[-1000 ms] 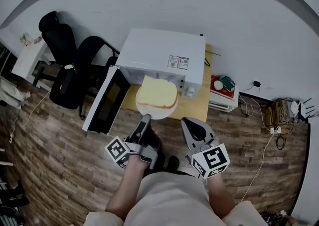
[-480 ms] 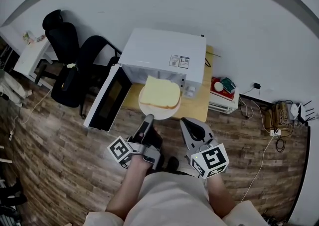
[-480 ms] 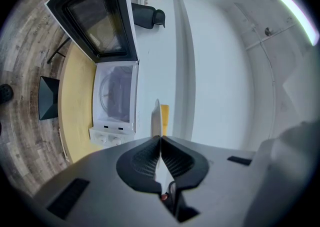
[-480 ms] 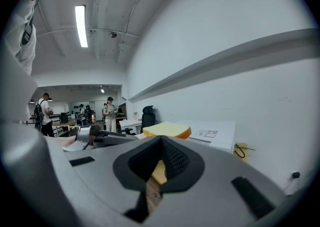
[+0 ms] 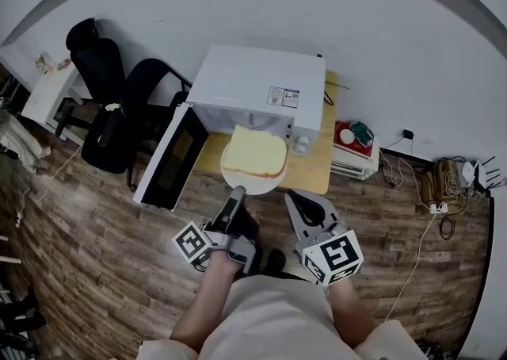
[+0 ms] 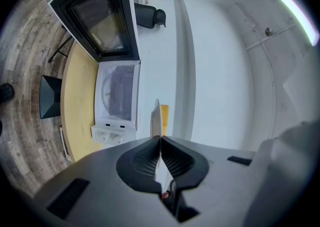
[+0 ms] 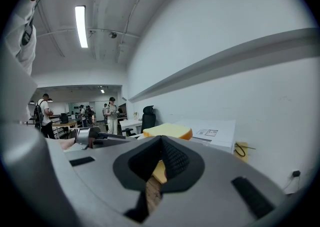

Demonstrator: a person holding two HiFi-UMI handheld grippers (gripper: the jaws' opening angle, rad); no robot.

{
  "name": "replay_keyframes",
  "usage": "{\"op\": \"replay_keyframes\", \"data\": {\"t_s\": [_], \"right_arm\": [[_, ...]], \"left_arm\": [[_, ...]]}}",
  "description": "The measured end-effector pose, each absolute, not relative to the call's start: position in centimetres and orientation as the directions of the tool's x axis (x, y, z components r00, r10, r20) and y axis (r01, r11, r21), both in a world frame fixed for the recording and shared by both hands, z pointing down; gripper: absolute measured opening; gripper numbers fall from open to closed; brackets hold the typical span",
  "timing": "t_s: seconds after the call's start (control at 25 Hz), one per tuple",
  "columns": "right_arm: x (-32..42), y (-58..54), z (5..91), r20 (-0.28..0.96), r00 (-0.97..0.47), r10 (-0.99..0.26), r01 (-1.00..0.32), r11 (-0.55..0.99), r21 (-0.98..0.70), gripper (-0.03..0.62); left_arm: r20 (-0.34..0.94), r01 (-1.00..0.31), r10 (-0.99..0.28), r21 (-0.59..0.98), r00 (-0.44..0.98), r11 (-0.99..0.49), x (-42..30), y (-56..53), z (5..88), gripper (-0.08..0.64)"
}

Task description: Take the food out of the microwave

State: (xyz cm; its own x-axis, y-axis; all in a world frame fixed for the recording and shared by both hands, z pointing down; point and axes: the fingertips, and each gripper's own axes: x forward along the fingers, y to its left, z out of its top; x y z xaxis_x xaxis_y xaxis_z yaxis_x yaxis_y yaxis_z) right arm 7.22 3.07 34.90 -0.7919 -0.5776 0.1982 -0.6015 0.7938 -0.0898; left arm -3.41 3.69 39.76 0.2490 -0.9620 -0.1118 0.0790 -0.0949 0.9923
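Note:
A slice of bread (image 5: 253, 154) lies on a white plate (image 5: 252, 186), held out in front of the open white microwave (image 5: 261, 89). My left gripper (image 5: 236, 194) is shut on the plate's near rim. In the left gripper view the plate (image 6: 156, 116) shows edge-on between the closed pads of that gripper (image 6: 159, 139), with the bread (image 6: 164, 113) beside it and the empty microwave cavity (image 6: 117, 96) beyond. My right gripper (image 5: 305, 206) hangs to the right of the plate, shut and holding nothing. Past the right gripper's (image 7: 160, 140) closed tips, the right gripper view shows the bread (image 7: 167, 131).
The microwave door (image 5: 173, 156) swings out to the left. The microwave stands on a yellow wooden table (image 5: 310, 172). Black office chairs (image 5: 107, 105) stand at the left, a low white stand with a red box (image 5: 354, 148) at the right, cables (image 5: 440, 188) on the wooden floor.

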Motion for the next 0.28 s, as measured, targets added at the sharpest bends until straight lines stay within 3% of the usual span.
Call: {"op": "replay_keyframes", "data": {"t_s": [0.28], "right_arm": [[7.10, 3.22, 34.92, 0.199, -0.792, -0.578, -0.602, 0.794, -0.090, -0.002]], "left_arm": [[-0.112, 0.078, -0.960, 0.992, 0.255, -0.095, -3.60, 3.86, 39.83, 0.011]]}}
